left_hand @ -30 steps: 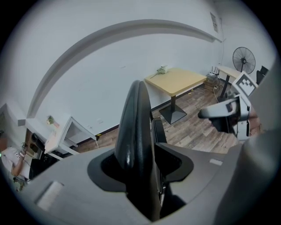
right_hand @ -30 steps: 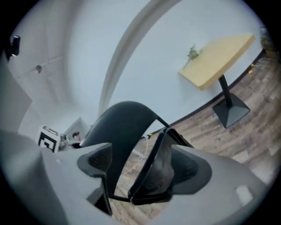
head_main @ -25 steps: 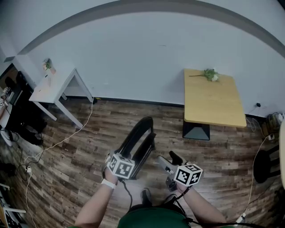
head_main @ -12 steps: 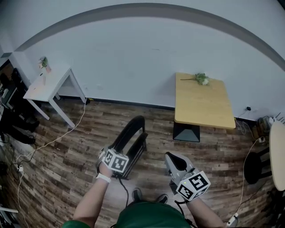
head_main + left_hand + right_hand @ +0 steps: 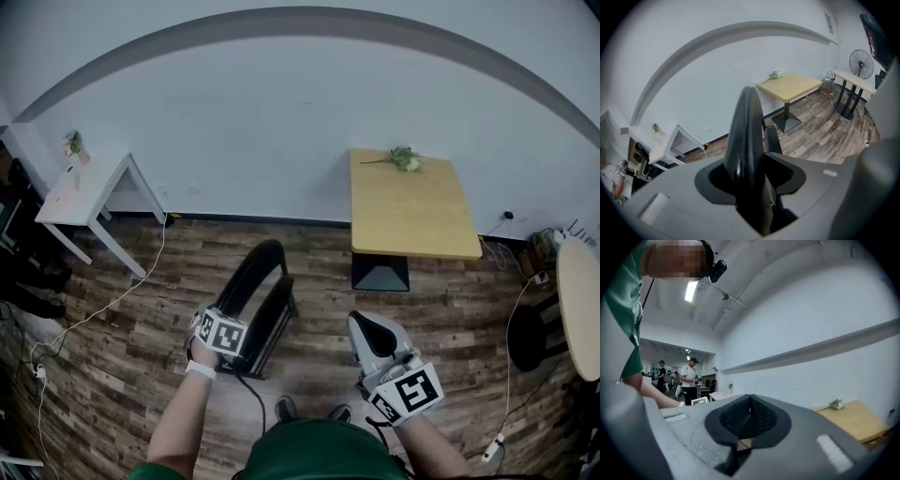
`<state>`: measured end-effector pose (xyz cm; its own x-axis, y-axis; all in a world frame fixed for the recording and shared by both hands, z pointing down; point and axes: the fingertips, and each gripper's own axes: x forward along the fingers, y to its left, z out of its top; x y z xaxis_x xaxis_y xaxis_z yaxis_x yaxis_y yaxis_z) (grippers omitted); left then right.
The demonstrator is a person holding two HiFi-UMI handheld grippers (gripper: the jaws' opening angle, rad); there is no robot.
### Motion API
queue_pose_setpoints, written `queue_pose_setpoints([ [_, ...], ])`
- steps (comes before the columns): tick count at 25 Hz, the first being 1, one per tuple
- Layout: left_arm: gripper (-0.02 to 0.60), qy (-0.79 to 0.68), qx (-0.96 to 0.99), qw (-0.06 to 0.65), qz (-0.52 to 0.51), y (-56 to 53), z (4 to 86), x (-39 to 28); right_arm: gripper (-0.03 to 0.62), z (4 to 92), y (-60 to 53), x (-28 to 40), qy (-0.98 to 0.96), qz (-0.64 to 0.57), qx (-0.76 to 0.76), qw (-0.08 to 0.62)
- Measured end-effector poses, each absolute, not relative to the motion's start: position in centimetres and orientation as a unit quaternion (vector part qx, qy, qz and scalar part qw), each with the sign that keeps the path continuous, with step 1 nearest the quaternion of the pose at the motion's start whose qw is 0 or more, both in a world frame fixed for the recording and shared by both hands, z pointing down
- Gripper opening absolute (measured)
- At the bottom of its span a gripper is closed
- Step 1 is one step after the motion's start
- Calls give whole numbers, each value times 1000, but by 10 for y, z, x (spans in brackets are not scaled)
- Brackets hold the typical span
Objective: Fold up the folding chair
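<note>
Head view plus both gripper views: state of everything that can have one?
Folding chair: looks folded flat, standing upright on the floor.
Left gripper: jaws have just been closing, clamped on the chair's frame.
Right gripper: shut, empty, held clear of the chair.
Flower: lying on the wooden table.
Ceiling light: on.
Fan: cannot tell if running.

The black folding chair [image 5: 270, 323] stands upright, folded nearly flat, on the wooden floor [image 5: 131, 319].
</note>
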<state>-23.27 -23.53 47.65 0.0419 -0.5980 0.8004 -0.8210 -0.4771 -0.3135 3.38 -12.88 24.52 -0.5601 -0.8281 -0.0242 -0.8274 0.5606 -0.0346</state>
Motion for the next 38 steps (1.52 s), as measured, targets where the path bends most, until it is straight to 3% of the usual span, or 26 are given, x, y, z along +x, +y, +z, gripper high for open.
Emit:
queue_pose_setpoints([
  [38, 199, -500, 710, 112, 483, -244, 476, -242, 3, 240, -134, 43, 877, 19, -481, 11],
])
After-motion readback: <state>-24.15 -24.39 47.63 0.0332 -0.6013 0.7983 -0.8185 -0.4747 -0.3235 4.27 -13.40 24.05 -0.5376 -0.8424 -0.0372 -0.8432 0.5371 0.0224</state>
